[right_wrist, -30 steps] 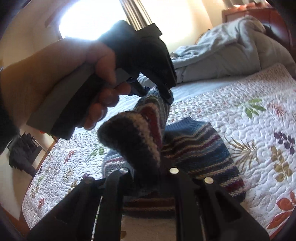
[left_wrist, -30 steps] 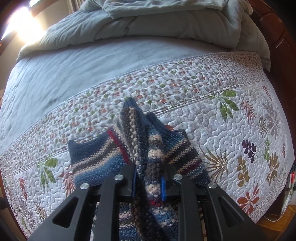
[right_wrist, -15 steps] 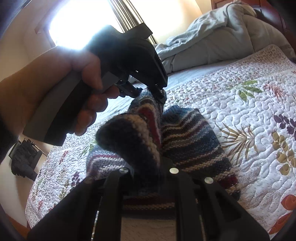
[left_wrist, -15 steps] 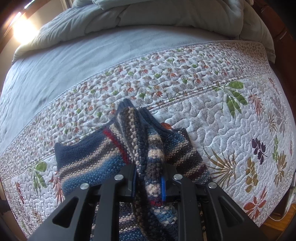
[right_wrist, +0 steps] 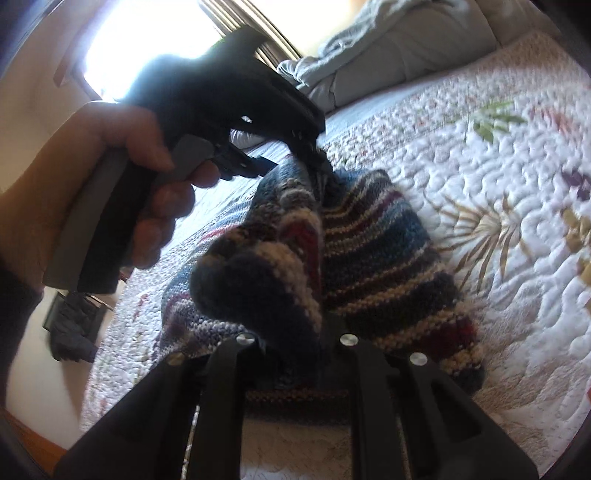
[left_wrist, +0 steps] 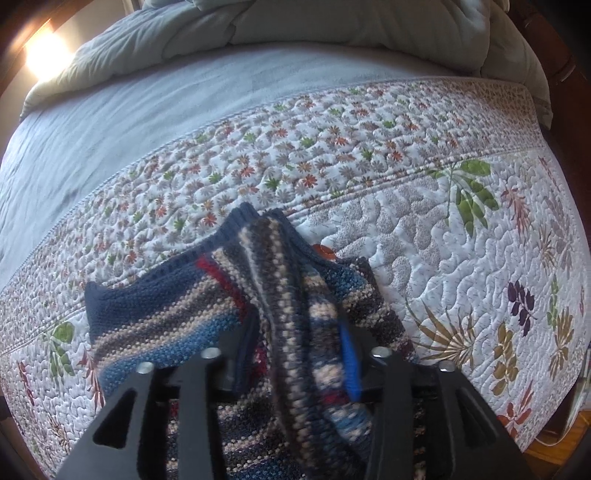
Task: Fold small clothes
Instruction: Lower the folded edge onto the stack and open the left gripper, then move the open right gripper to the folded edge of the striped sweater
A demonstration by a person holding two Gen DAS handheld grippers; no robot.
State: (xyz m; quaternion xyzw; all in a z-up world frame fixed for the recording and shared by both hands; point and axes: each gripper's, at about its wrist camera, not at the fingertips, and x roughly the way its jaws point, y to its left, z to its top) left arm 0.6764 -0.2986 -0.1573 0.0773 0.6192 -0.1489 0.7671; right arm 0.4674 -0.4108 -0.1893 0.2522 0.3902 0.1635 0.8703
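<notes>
A small striped knit sweater in blue, grey, cream and red lies partly on the floral quilt. My left gripper is shut on a bunched fold of the sweater, lifting it. My right gripper is shut on another bunched part of the sweater. The right wrist view also shows the left gripper held in a hand, pinching the sweater's raised edge. The fabric hides the fingertips of both grippers.
A grey-blue sheet and a rumpled duvet lie beyond the quilt. A dark wooden bed frame stands at the right. A bright window is behind the left hand. The wooden floor shows past the bed's edge.
Both grippers have moved with the sweater held, lower and further over the quilt. The left gripper's jaws have opened wider around the fold. The sweater's left flap has spread out wider on the quilt.
</notes>
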